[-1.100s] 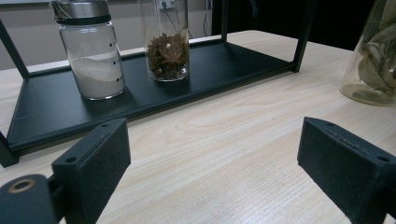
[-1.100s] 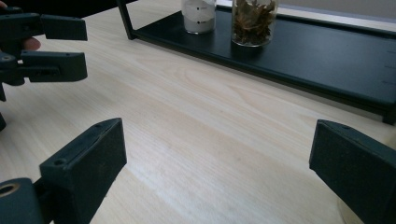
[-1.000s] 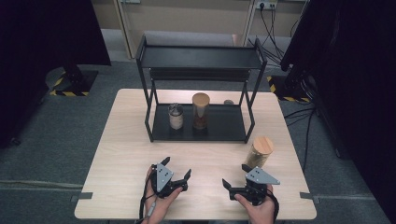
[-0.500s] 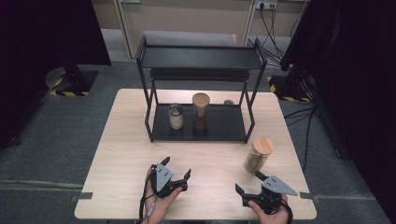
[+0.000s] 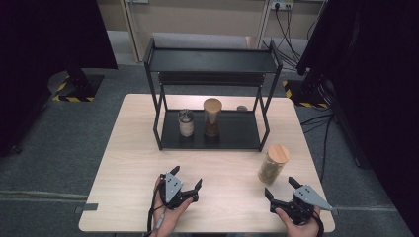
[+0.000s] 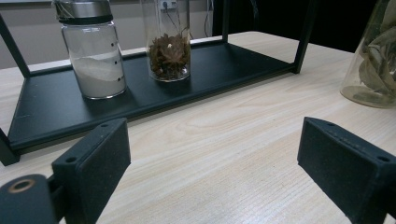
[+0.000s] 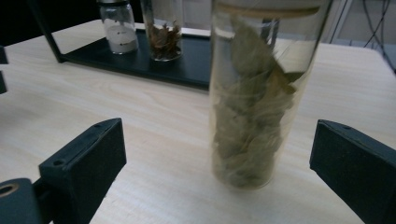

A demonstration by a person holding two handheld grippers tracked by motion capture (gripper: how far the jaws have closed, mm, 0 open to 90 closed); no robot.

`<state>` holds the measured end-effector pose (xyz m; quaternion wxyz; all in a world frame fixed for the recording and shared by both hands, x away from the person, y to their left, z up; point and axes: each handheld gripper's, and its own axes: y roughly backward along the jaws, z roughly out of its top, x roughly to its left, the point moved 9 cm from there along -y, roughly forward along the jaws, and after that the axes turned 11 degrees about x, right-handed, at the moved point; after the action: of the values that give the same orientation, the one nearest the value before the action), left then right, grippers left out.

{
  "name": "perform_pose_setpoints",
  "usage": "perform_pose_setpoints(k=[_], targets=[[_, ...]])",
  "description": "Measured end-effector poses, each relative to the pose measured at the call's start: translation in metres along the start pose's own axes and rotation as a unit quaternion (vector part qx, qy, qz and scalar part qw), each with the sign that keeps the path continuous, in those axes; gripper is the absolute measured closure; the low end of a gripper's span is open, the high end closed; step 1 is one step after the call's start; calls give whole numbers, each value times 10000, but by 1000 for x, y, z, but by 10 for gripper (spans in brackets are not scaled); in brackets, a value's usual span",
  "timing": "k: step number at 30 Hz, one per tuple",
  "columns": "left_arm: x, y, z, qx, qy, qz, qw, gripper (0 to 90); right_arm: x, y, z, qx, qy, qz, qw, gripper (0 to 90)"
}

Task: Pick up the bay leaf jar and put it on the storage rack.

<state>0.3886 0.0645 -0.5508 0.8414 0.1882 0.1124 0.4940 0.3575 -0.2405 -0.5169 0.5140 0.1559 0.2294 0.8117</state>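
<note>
Bay-leaf jar (image 5: 272, 164) upright on table (image 5: 133, 148) right of black rack (image 5: 212, 128); right gripper (image 5: 285, 189) just before jar, jaws spread, empty; left gripper (image 5: 187, 178) likewise released

Surface (image 5: 133, 163) viewed from fixed high camera, looking forward and down, whole rack (image 5: 212, 64) included. Left gripper view set low near surface, aimed at rack's lower shelf (image 6: 154, 88). Right gripper view set low, close to bay leaf jar (image 7: 254, 93). Jar (image 6: 373, 60) and shelf shared by all views.
</note>
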Motion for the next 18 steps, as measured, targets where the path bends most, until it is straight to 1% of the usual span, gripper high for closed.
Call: perform_pose_setpoints(k=[2, 6, 9, 12, 14, 18], targets=[[0, 0, 0, 5, -5, -2, 10000, 88, -4, 0, 6, -68, -1, -101, 9999, 37], [0, 0, 0, 8, -3, -7, 10000, 88, -10, -5, 21, -190, -13, -223, 9996, 37], [0, 0, 0, -5, 24, -13, 10000, 88, -13, -11, 33, -263, -35, -253, 9993, 36], [0, 0, 0, -16, 20, -13, 10000, 87, -16, -16, 43, -333, -46, -331, 9989, 36], [0, 0, 0, -8, 8, -9, 10000, 87, -19, -19, 49, -367, -58, -410, 9985, 38], [0, 0, 0, -13, 4, -11, 10000, 88, -22, -25, 57, -422, -102, -452, 9980, 61]])
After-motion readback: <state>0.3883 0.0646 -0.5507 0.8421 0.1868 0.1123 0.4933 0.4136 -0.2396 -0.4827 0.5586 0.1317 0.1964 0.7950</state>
